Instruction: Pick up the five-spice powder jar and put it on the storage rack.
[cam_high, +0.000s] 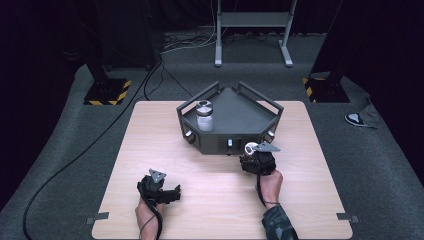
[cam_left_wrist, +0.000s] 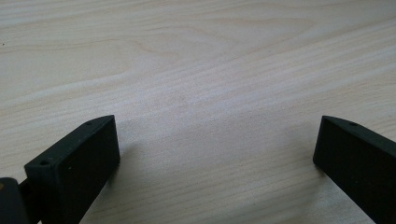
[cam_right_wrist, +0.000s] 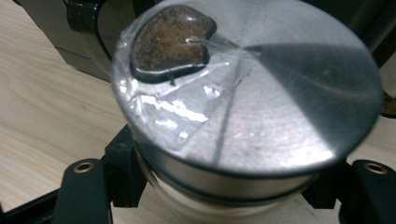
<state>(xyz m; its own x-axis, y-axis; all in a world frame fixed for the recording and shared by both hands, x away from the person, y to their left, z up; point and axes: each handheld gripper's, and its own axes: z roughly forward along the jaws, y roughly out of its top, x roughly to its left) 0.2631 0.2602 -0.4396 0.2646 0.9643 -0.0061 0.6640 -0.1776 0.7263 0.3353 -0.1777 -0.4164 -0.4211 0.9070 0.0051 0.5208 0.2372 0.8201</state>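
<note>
High view fixed above the person's side, facing forward and down on the pale wooden table (cam_high: 220, 200), left gripper view close over bare tabletop, right gripper view pressed near a round metal-lidded jar (cam_right_wrist: 261, 93), all sharing the table

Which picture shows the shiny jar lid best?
The right gripper view: the right gripper's jaws clamp the jar just under its silver lid, seen close up. The high view shows that lid tiny.

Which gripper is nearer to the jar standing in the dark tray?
The right. The right gripper sits at the tray's front edge, clamping another jar. The left gripper rests farther back on the table, away from the tray's jar.
</note>
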